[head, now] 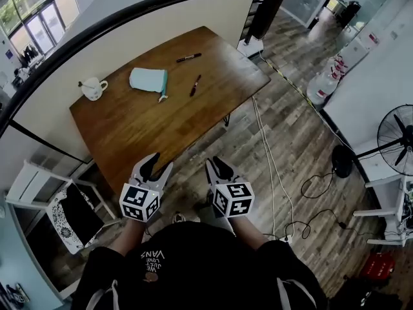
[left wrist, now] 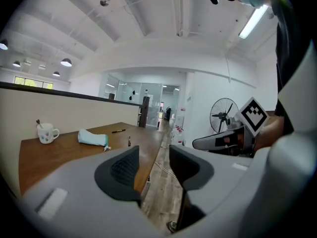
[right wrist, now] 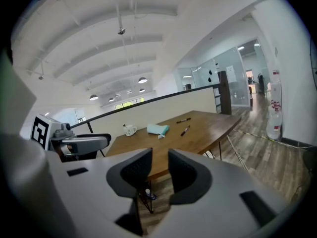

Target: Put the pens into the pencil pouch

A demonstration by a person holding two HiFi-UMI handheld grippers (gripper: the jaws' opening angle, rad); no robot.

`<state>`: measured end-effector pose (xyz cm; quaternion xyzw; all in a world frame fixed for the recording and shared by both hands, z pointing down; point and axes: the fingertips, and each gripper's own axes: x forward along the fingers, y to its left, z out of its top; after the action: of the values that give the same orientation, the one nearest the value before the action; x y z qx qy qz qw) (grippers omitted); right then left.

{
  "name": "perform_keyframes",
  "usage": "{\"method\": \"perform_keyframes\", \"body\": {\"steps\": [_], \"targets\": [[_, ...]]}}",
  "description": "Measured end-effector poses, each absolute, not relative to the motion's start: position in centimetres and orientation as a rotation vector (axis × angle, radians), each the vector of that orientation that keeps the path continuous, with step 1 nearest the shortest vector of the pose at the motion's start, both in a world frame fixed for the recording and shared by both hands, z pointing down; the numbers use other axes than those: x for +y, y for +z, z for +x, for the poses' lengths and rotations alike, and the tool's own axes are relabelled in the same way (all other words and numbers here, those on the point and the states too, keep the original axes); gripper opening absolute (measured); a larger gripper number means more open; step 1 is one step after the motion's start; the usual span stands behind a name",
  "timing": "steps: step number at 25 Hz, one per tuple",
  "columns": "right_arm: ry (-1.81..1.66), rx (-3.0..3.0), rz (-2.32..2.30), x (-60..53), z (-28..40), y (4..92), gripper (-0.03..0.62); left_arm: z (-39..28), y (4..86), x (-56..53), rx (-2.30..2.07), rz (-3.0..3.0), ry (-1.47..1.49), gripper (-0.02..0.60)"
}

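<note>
A light blue pencil pouch [head: 148,80] lies on the wooden table [head: 129,134], with a black pen [head: 189,57] beyond it and a dark red pen [head: 195,84] to its right. Both grippers hover over the floor, short of the table's near edge. My left gripper [head: 161,163] is open and empty; its own view shows the pouch [left wrist: 92,138] and pens [left wrist: 130,142] far ahead. My right gripper [head: 214,163] has a narrow gap between its jaws, with nothing in it. Its view shows the pouch [right wrist: 158,129] and both pens [right wrist: 185,130] in the distance.
A white mug [head: 93,88] stands left of the pouch. A low wall with a black rail [head: 129,18] runs behind the table. A chair [head: 71,215] is at the left, a fan [head: 395,137] and cables [head: 284,192] at the right, water bottles [head: 329,76] farther off.
</note>
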<state>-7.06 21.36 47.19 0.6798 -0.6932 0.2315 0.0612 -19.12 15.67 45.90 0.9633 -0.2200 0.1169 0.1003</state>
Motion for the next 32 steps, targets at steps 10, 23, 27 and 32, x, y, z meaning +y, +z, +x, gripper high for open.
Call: {"method": "perform_keyframes", "body": {"steps": [10,23,27,32], "targets": [[0.788,-2.174,1.874,17.8,0.9,48.7,0.143,-12.9,46.6,12.7,-0.885,2.711,0.358,0.181],[0.791,-2.254,1.639,14.6,7.7,50.5,0.143,-7.8,47.1,11.8,-1.145,2.591,0.307,0.181],[0.832,-2.259,1.613,13.5,7.7,51.4,0.143,-8.4,47.7,11.0,-1.198,2.542,0.326,0.181],[0.878,-2.237,1.616,11.1,7.6,52.5,0.143,-8.4,47.9,8.3,-1.214,2.532,0.341,0.181]]}}
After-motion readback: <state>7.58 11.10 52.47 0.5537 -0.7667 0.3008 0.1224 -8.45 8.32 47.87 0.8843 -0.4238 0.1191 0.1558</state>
